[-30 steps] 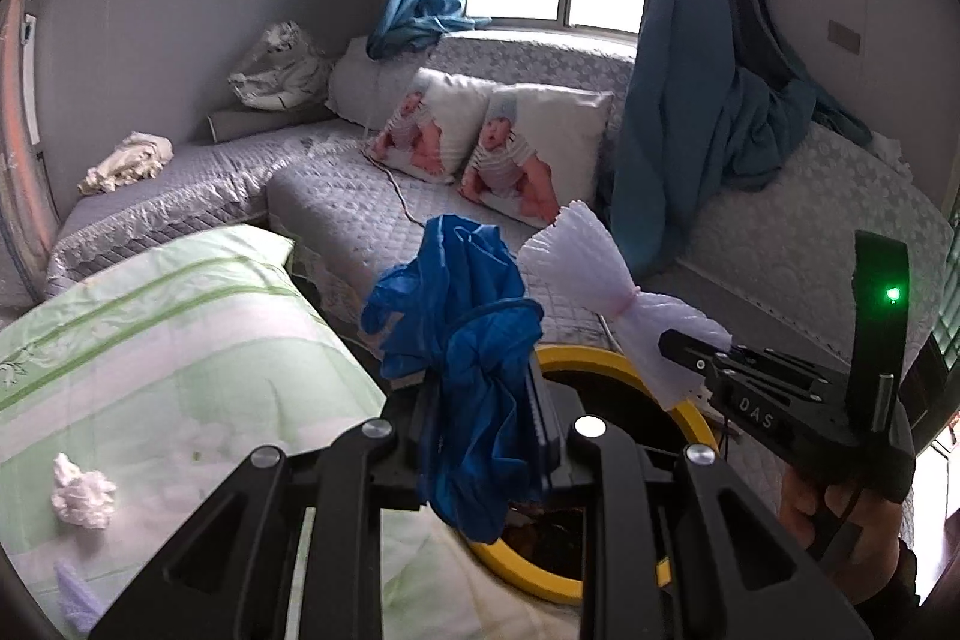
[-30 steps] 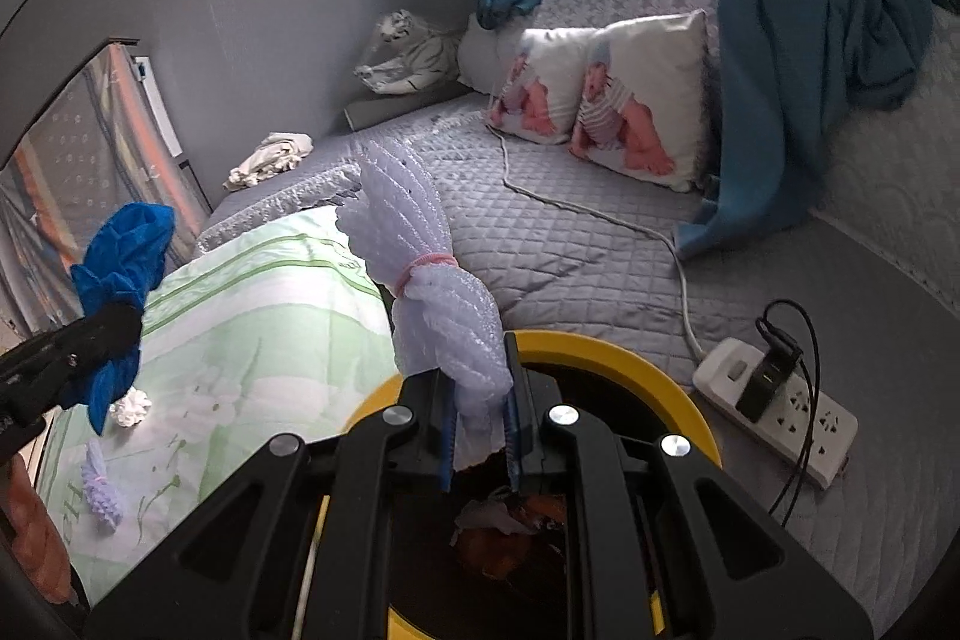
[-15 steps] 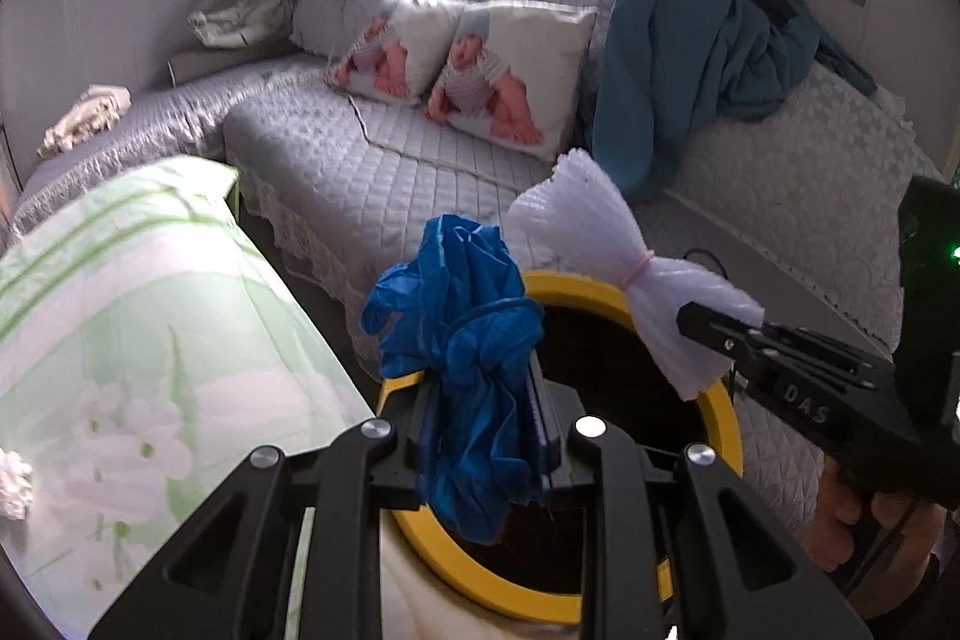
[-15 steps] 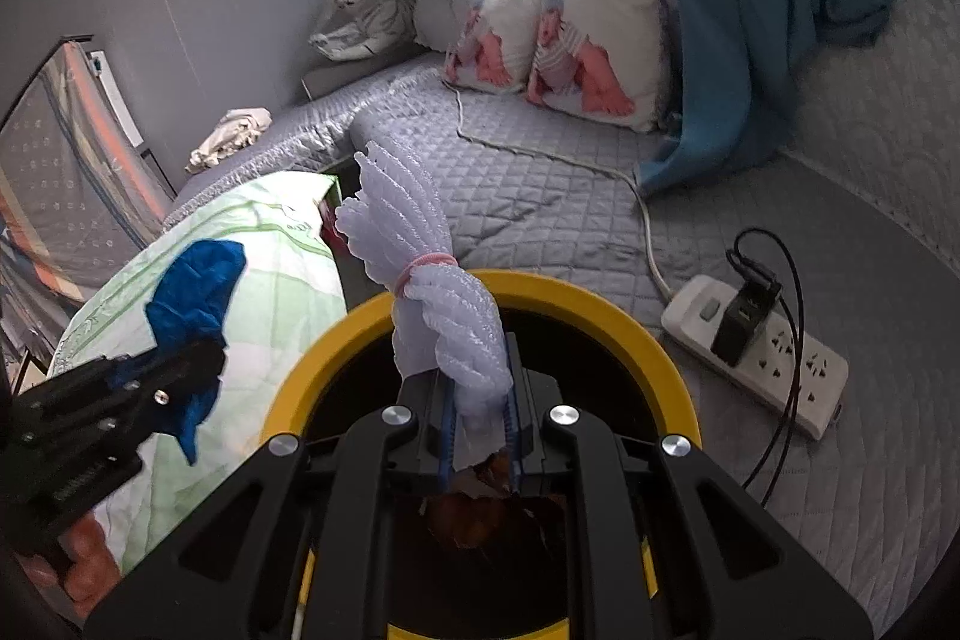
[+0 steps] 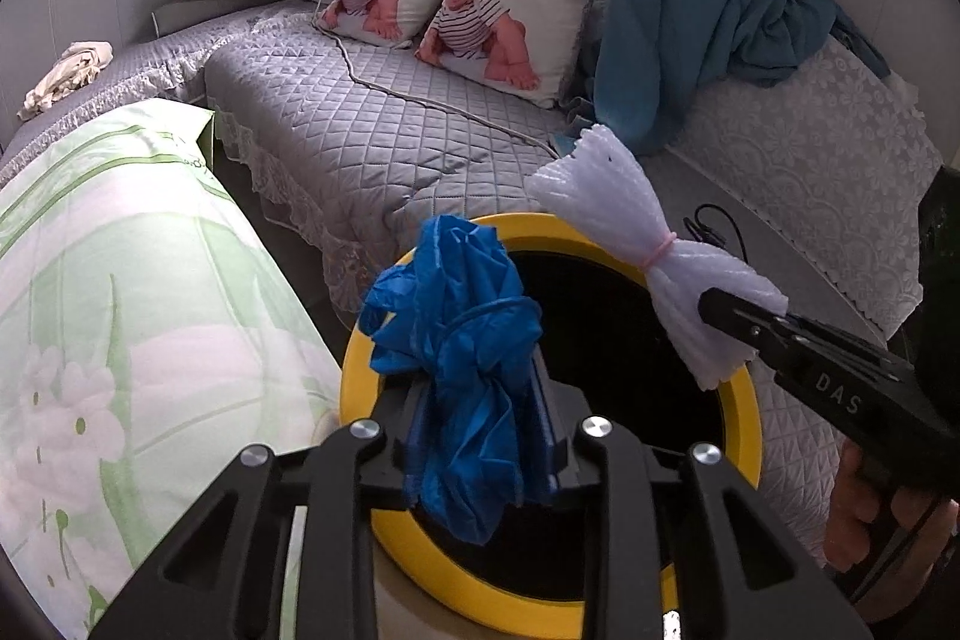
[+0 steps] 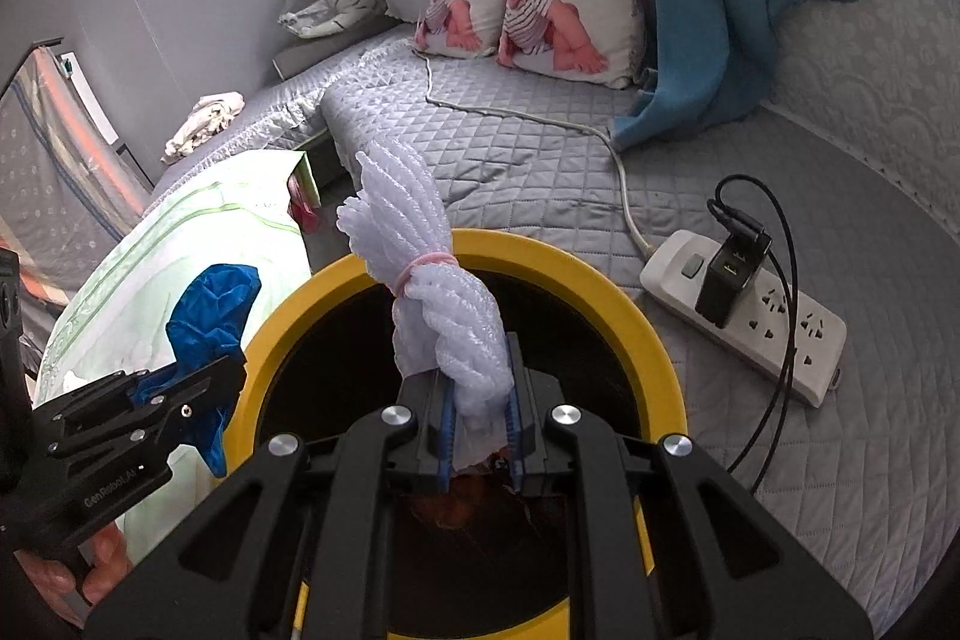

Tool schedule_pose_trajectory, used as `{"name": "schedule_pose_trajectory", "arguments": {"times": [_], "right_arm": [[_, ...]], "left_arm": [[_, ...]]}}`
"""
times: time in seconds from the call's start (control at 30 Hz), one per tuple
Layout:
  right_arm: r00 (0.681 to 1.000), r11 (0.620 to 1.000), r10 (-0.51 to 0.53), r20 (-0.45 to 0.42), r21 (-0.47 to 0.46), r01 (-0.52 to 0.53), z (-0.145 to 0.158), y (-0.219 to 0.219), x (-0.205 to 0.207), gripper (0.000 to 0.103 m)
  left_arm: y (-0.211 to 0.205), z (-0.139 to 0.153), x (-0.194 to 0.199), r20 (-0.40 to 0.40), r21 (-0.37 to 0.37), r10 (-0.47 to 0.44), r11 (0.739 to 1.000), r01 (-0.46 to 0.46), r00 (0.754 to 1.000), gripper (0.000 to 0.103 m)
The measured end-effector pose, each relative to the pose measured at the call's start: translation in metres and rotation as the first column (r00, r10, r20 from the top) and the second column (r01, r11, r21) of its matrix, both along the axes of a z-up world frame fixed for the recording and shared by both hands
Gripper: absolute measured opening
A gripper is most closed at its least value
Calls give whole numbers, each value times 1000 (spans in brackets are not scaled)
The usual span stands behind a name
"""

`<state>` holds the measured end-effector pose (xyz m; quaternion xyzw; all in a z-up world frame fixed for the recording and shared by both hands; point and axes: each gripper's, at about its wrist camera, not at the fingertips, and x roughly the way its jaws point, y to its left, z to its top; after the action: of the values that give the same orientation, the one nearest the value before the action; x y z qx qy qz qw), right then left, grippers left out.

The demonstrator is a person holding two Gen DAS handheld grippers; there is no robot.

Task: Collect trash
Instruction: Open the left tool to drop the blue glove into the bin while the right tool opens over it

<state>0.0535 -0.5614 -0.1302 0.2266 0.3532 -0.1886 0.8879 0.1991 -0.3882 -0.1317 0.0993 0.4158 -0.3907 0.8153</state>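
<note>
Left wrist view: we note the left gripper (image 5: pixel 480 436), jaws just easing apart, blue glove (image 5: pixel 462 358) apparently still between them; right gripper (image 6: pixel 480 436) pinches white foam netting (image 6: pixel 432 292) above the yellow bin (image 6: pixel 630 304).

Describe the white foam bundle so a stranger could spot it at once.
Find the yellow-rimmed bin beside the grey quilted bed. Over its dark opening, the right gripper pinches the foam bundle by its lower end. Unlike the crumpled blue glove in the left gripper, it is white, ribbed netting cinched mid-length by a pink band.
</note>
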Motion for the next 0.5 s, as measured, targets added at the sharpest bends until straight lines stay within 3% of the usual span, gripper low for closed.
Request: {"name": "schedule_pose_trajectory", "arguments": {"times": [0.1,0.23,0.37,0.5], "right_arm": [[1000,1000,-2,-3,0,2,0,-2,0,15],[1000,1000,-14,-5,-1,14,1,-4,-2,29],[999,999,-33,2,1,33,3,-7,-7,37],[998,999,-54,11,0,54,7,-10,-12,48]], "left_arm": [[2,-1,2,-7,-2,12,1000,-12,1000,36],[4,1,3,-2,-6,31,999,-31,1000,49],[8,5,3,8,-20,51,999,-51,999,69],[13,10,6,15,-31,77,997,-76,997,79]]}}
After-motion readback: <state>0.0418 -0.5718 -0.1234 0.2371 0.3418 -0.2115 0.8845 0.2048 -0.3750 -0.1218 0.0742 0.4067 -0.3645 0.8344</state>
